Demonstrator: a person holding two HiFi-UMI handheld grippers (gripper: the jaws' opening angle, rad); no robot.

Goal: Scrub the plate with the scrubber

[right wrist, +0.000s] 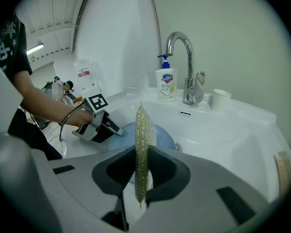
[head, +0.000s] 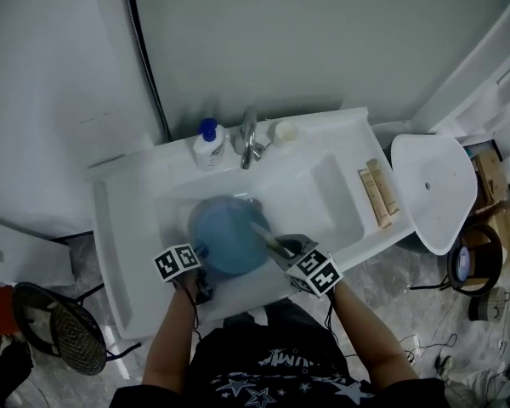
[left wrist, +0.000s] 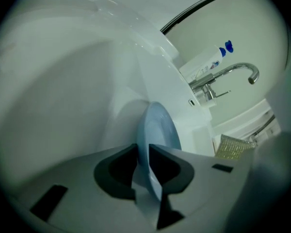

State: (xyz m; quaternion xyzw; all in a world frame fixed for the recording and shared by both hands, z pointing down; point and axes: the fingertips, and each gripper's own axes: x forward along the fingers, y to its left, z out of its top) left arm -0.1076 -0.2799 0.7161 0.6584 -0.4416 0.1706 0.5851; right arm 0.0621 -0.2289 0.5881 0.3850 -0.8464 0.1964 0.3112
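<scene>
A pale blue plate [head: 229, 232] stands tilted in the white sink basin [head: 310, 195]. My left gripper [head: 204, 256] is shut on the plate's near-left rim; in the left gripper view the plate [left wrist: 159, 127] runs edge-on between the jaws of that gripper [left wrist: 143, 163]. My right gripper [head: 282, 249] is shut on a flat gold mesh scrubber [head: 267, 238], which lies over the plate's right edge. In the right gripper view the scrubber [right wrist: 144, 140] stands upright in the jaws of the right gripper [right wrist: 141, 173], with the plate [right wrist: 164, 136] and left gripper [right wrist: 108, 128] behind it.
A chrome faucet [head: 249, 138] stands behind the basin, with a blue-capped soap bottle [head: 208, 145] to its left and a small white cup [head: 286, 131] to its right. Two tan bars [head: 378, 194] lie on the sink's right ledge. A white stool top [head: 433, 189] sits further right.
</scene>
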